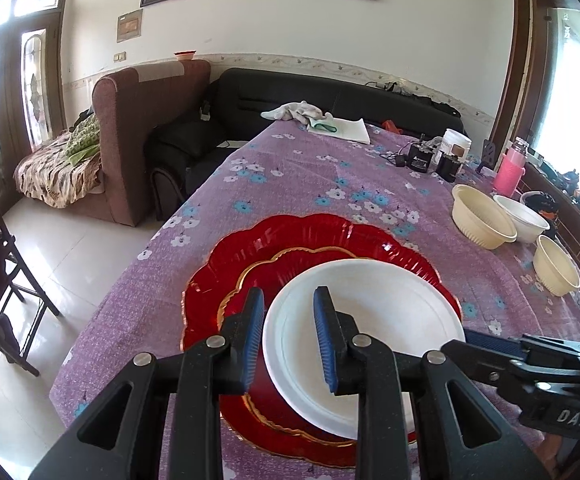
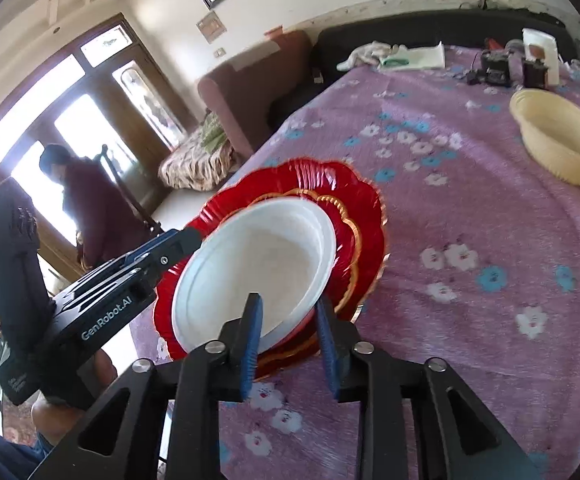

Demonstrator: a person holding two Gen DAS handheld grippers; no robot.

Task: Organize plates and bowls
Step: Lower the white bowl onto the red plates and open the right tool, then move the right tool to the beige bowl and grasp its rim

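Observation:
A white plate (image 1: 370, 320) lies on a smaller red gold-rimmed plate (image 1: 250, 280), which lies on a large scalloped red plate (image 1: 310, 236) on the purple flowered tablecloth (image 1: 290, 176). My left gripper (image 1: 289, 340) is open, its jaws straddling the white plate's left rim. My right gripper (image 2: 289, 344) is open at the near edge of the stack (image 2: 258, 264), its jaws astride the plates' rims. The right gripper also shows in the left wrist view (image 1: 490, 344) at the stack's right edge. Three bowls stand at the right: cream (image 1: 480, 218), white (image 1: 524, 218), cream (image 1: 556, 266).
At the table's far end lie a cloth (image 1: 296, 111), white paper (image 1: 342, 128), black devices (image 1: 430, 158), a white tub (image 1: 456, 144) and a pink bottle (image 1: 512, 168). A brown armchair (image 1: 138, 128) and black sofa (image 1: 330, 96) stand beyond. A person (image 2: 86, 208) stands by the door.

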